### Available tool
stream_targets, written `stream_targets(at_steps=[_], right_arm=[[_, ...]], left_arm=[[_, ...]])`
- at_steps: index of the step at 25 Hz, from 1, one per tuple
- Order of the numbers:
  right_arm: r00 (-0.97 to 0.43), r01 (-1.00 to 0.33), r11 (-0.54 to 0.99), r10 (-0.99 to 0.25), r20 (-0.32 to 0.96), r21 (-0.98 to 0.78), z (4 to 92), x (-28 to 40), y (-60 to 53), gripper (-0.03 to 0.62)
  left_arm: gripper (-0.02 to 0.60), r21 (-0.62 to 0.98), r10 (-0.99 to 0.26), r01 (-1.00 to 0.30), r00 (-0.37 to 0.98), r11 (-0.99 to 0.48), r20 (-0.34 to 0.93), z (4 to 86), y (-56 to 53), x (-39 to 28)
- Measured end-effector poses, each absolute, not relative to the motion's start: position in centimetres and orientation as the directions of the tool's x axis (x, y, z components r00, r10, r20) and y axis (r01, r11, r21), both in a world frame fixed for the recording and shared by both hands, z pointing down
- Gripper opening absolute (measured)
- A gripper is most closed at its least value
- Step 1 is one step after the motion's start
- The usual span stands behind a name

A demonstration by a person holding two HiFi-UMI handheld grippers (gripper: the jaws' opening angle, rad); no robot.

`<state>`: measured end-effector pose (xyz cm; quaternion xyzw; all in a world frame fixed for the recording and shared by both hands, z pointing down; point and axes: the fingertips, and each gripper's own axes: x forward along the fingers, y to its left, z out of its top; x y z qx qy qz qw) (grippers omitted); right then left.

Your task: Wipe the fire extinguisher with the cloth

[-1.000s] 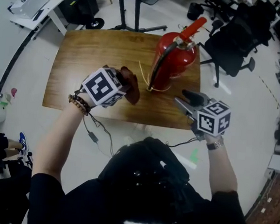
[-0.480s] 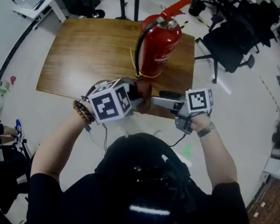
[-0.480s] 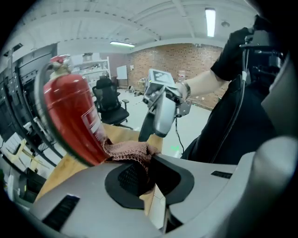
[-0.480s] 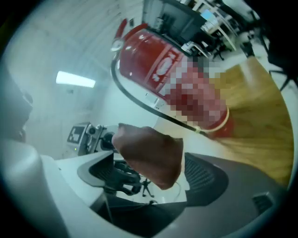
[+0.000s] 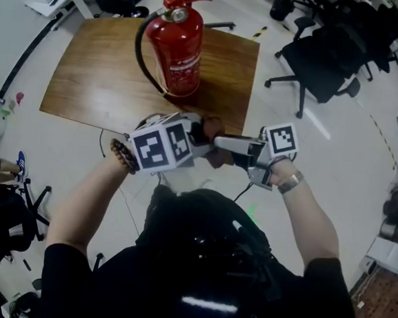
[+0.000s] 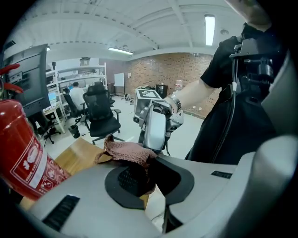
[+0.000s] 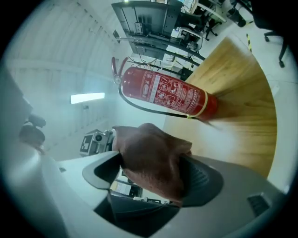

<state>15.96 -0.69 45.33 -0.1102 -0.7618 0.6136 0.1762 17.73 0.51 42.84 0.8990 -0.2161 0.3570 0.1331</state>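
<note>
**Both hand-held grippers are meeting at the cloth, off the table edge**

The left hand-held gripper (image 6: 148,174) is clenching a bunched brown cloth (image 6: 128,151) between its nearly closed jaws. The right hand-held gripper (image 7: 151,176) is facing it from the opposite side. Its jaws have just been opening and are standing wide apart, released, with the free part of the cloth bulging between them. Both grippers are hovering just off the near edge of the wooden table (image 5: 88,76), over the floor (image 5: 40,155). The red fire extinguisher (image 5: 175,49) is standing upright on the table, apart from the cloth and both grippers.
</note>
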Motion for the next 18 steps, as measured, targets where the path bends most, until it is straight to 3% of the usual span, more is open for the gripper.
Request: stream_targets(at_steps=[4,8,14,18], right_arm=[[-0.915,0.018,0.256,0.395,0.087,-0.967,44.2,18.0,-1.4,0.233],[-0.927,-0.055,0.367,0.328,0.184,-0.928,44.6,18.9,-3.7,0.125],[-0.926,-0.115,0.634,0.210,0.313,-0.765,42.2,16.5,-7.7,0.084],[-0.939,-0.160,0.699,0.111,0.327,-0.697,40.0,14.8,-10.8,0.074]], left_arm=[[0.032,0.097,-0.296,-0.508,0.634,-0.856,0.714,43.8,-0.2,19.6],[0.040,0.104,-0.295,-0.552,0.585,-0.828,0.756,44.3,-1.0,18.7],[0.048,0.071,-0.363,-0.641,0.519,-0.765,0.774,43.9,-3.3,14.4],[0.052,0.072,-0.423,-0.701,0.506,-0.709,0.752,42.7,-4.7,10.9]])
